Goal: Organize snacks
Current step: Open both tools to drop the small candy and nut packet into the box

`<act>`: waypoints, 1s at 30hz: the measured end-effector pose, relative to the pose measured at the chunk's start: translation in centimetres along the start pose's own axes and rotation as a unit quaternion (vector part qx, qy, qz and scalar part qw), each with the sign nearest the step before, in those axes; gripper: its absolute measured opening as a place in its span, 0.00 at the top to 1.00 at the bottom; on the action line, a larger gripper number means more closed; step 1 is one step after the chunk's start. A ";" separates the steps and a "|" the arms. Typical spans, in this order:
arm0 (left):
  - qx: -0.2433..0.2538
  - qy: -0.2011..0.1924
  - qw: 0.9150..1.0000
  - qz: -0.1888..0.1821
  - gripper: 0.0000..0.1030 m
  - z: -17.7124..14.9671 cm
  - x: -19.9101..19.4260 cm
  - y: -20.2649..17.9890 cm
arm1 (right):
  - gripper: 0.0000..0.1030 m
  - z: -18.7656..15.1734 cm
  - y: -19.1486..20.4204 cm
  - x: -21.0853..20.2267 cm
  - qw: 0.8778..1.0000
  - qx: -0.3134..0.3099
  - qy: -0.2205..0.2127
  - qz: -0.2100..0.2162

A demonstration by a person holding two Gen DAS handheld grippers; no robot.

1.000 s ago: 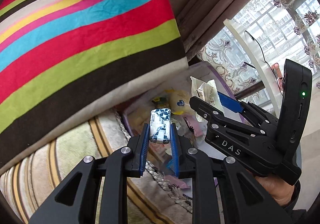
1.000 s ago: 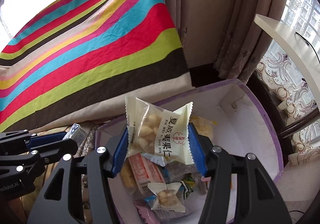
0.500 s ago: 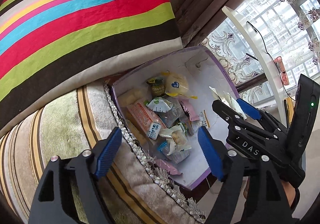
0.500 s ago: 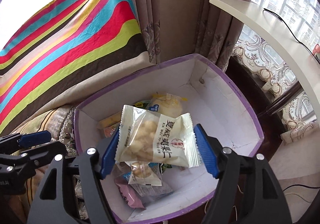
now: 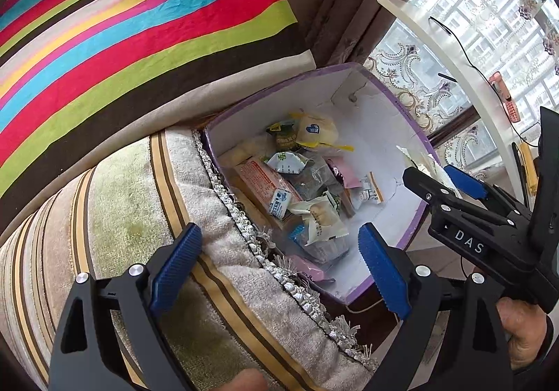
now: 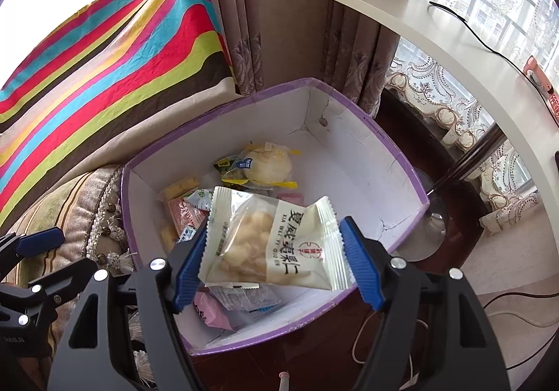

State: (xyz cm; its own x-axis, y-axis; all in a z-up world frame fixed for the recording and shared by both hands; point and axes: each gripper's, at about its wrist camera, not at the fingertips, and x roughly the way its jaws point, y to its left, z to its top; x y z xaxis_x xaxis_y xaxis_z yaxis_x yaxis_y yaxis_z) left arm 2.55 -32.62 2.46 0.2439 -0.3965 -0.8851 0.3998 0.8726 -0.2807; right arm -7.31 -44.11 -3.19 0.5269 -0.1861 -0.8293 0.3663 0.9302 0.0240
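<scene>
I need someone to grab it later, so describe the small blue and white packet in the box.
Beside the sofa arm stands a purple-rimmed box of snacks. The packet lies near the sofa-side wall, on an orange pack; only it has a blue-and-white pattern.

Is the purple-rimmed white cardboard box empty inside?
No, the purple-rimmed white cardboard box holds a heap of wrapped snacks on its floor.

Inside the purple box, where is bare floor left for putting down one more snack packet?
The purple box has bare white floor along its right wall and in the far right corner, beside the round yellow bun. The left half is crowded with piled packets. The right gripper has the nut packet between its jaws above the box.
</scene>
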 end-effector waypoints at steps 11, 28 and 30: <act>-0.001 0.002 1.000 0.001 0.14 0.0 0.3 -0.1 | 0.29 0.0 -0.3 0.6 1.000 0.003 0.008 0.004; 0.022 0.005 1.000 0.013 0.10 0.1 0.9 -1.1 | 0.29 0.0 -0.6 1.0 1.000 0.007 0.012 0.006; 0.026 0.004 1.000 0.003 0.05 0.1 0.9 -1.3 | 0.29 -0.1 -0.6 0.9 1.000 0.009 0.011 0.005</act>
State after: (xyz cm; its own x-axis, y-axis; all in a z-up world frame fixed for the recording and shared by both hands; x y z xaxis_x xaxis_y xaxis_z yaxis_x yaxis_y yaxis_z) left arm 2.37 -34.14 2.08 0.2389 -0.3879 -0.8902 0.4436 0.8591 -0.2553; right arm -7.14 -44.77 -4.03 0.5133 -0.1693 -0.8414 0.3753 0.9259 0.0426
